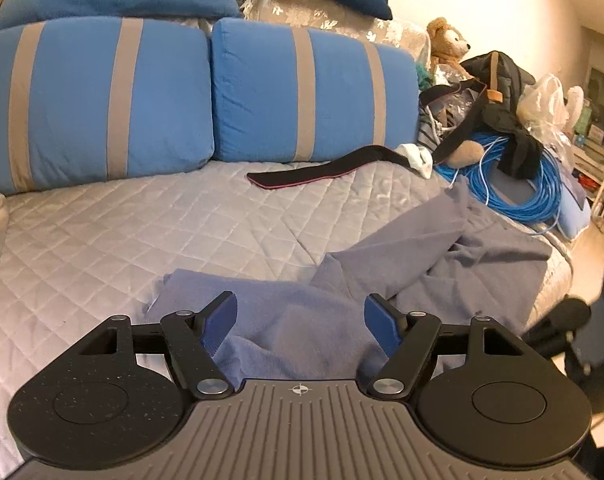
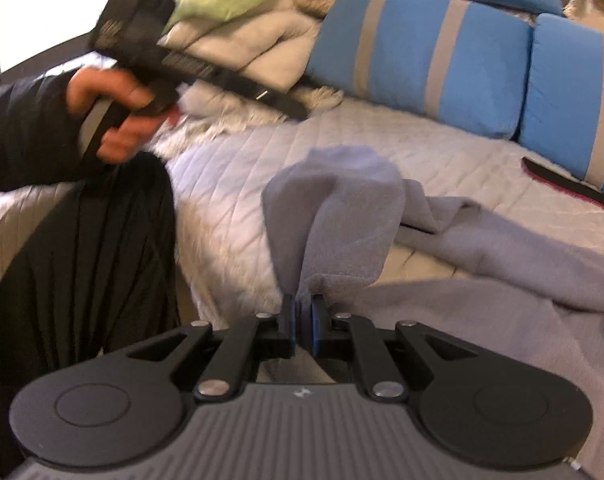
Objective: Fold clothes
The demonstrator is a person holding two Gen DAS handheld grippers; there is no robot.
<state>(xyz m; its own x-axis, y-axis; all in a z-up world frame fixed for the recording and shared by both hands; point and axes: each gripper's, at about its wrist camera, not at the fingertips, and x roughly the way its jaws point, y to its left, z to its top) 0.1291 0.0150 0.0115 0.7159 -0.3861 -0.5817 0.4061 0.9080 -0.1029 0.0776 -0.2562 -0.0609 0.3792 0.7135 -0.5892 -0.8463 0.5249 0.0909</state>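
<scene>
Right gripper (image 2: 302,322) pinched tight on a bunched edge of the grey-blue garment (image 2: 482,288), lifting it into a loose peak. Left gripper (image 1: 300,316) spread wide, holding nothing, poised just over the garment's near edge. Garment sprawled and rumpled across the quilted bed (image 1: 142,224), no neat fold showing; squaring up and folding apparently still ahead

Left gripper (image 1: 300,314) jaws spread wide, right gripper (image 2: 302,322) jaws pinched nearly together, left hand (image 2: 114,110) clutching its handle.
</scene>
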